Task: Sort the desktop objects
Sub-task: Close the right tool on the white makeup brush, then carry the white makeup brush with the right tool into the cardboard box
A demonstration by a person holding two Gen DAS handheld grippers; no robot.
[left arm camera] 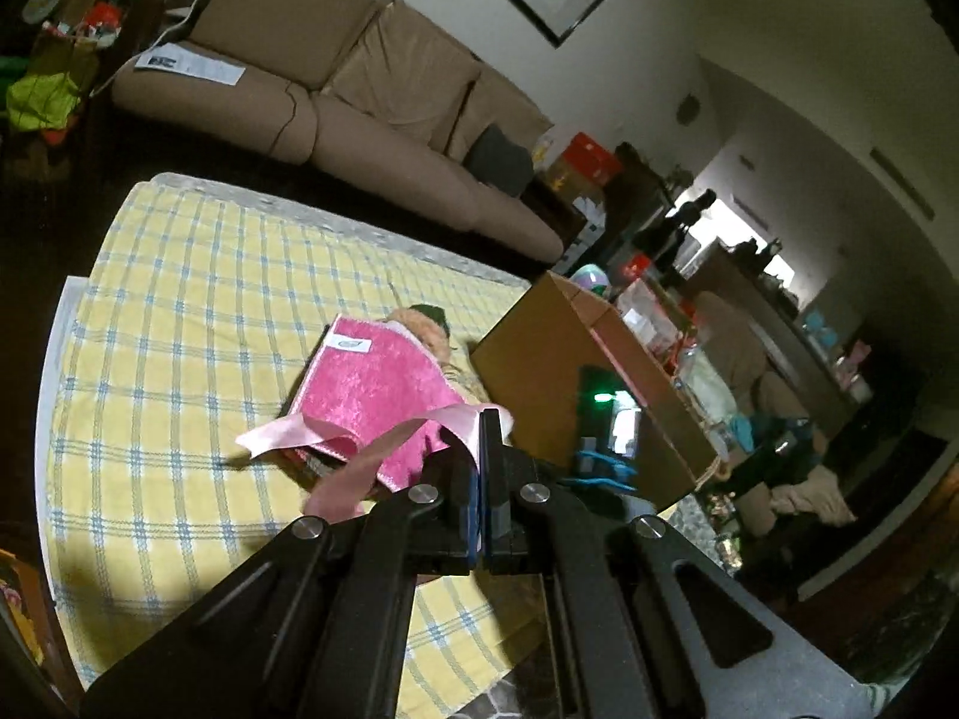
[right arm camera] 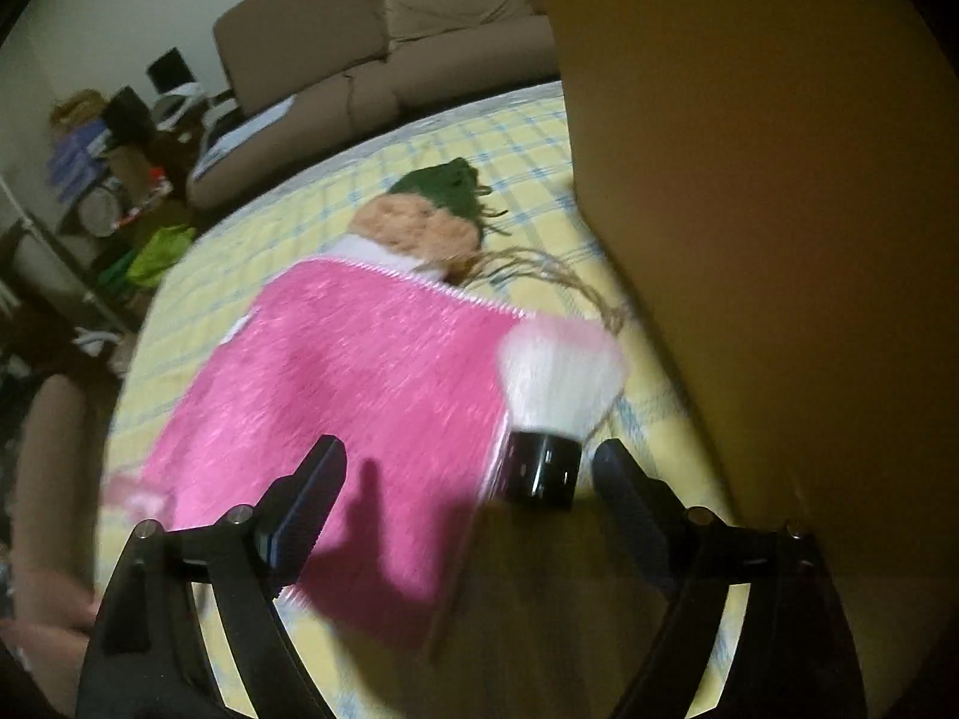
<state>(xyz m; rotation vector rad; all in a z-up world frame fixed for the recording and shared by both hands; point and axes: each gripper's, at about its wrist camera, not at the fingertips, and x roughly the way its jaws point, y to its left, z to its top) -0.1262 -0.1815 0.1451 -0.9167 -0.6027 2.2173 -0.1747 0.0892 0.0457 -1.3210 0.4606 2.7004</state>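
A bright pink fluffy cloth (left arm camera: 371, 383) lies on the yellow checked tablecloth (left arm camera: 180, 311), over a peach and green knitted item (left arm camera: 422, 320). My left gripper (left arm camera: 484, 419) is shut on a pale pink ribbon (left arm camera: 353, 443) and holds it above the cloth. In the right wrist view the pink cloth (right arm camera: 359, 383) fills the middle, with the knitted item (right arm camera: 425, 215) beyond it. My right gripper (right arm camera: 467, 473) is open and empty. A makeup brush (right arm camera: 554, 413) with white bristles and a black base stands between its fingertips, nearer the right finger.
A brown cardboard box (left arm camera: 575, 383) stands on the table's right side, and it fills the right of the right wrist view (right arm camera: 779, 239). A tan sofa (left arm camera: 335, 90) is behind the table. Twine (right arm camera: 557, 269) trails from the knitted item toward the box.
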